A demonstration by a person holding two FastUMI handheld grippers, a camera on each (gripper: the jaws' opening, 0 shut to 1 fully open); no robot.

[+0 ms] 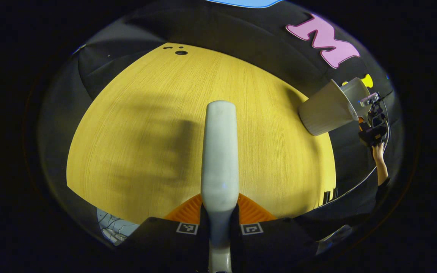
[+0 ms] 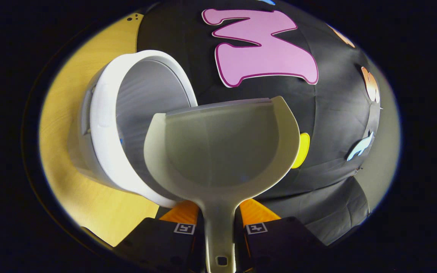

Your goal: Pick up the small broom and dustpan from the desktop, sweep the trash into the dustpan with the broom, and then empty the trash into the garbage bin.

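Jaws clamp the dustpan (image 2: 218, 151) handle, its scoop beside the garbage bin (image 2: 104, 125).

Illumination: bright and even on the yellow desktop (image 1: 157, 125), dim toward the rims — a broad soft-edged shadow lies across its middle in the left gripper view. Optics: strong fisheye bending at the edges; the broom handle (image 1: 219, 151) close to the lens reads slightly soft. Dustpan (image 2: 222, 148) interior — smoothly shaded, no harsh glare.

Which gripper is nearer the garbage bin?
Right. The right gripper holds the dustpan at the garbage bin mouth; the left gripper, holding the broom, sits across the desktop.
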